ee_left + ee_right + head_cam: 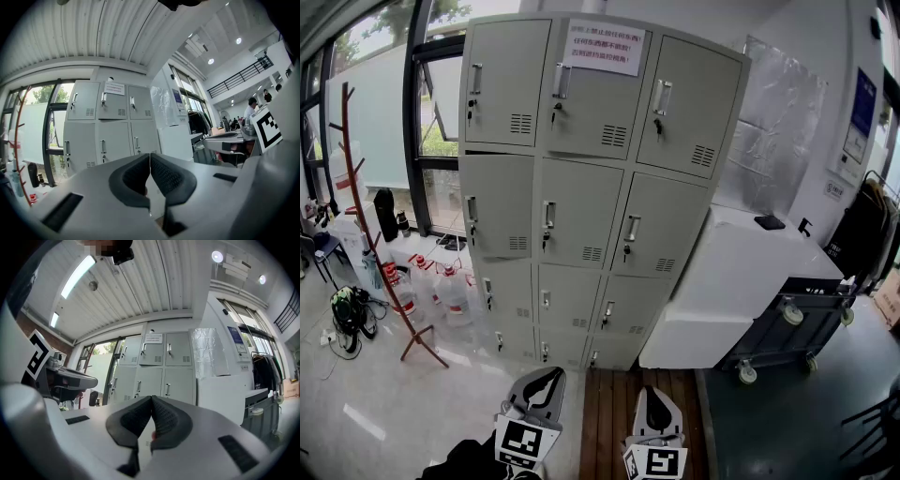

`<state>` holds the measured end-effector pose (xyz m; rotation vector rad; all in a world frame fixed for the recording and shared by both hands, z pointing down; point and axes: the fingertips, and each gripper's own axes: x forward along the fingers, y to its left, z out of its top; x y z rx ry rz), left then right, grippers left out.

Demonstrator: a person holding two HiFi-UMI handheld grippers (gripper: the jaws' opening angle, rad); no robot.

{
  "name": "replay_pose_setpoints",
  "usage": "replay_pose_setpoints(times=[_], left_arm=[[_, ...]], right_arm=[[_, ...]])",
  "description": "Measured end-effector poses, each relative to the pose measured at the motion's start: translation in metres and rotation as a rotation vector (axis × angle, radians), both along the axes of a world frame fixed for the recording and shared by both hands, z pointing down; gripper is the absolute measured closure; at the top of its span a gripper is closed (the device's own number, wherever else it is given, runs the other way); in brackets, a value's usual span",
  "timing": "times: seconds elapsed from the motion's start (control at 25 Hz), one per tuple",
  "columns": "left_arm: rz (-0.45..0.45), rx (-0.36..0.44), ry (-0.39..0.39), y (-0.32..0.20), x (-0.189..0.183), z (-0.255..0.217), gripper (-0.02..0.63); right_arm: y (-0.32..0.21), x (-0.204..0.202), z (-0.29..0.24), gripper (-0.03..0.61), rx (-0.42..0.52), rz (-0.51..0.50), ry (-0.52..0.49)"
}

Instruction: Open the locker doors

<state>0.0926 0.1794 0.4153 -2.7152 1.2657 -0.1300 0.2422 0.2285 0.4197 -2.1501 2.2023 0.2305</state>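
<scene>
Lockers: the tall grey metal locker bank (581,187) stands at the back, its doors in three columns.
Notice: a white paper sheet (606,45) is on the top middle door.
Window: a dark-framed glass wall (431,103) is left of the locker bank.
Coat stand: a red wooden coat stand (366,225) is on the floor, in front of the window.
Bottles: clear plastic bottles (441,291) are on the floor, between the coat stand and the bottom left doors.
Cabinet: a white box-shaped cabinet (741,281) is just beside the locker bank, on its right.
Cart: a dark wheeled cart (792,328) is right of the cabinet.
Floor strip: a brown wooden plank strip (628,412) lies before the bottom right doors.
Tongs: the left tongs (546,380) are left of the strip and the right tongs (652,398) are over it. Both are well apart from the doors.
</scene>
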Motion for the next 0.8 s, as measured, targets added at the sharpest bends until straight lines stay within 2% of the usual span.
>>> replay_pose_setpoints(times=[0.32, 0.8], left_arm=[[0.020, -0.005, 0.004, -0.041, -0.020, -0.002, 0.589], [0.083, 0.012, 0.028, -0.111, -0.052, -0.014, 0.589]], right_arm=[[-0.040, -0.024, -0.006, 0.565, 0.012, 0.011, 0.007], [-0.099, -0.055, -0.016, 0.563, 0.002, 0.113, 0.010]])
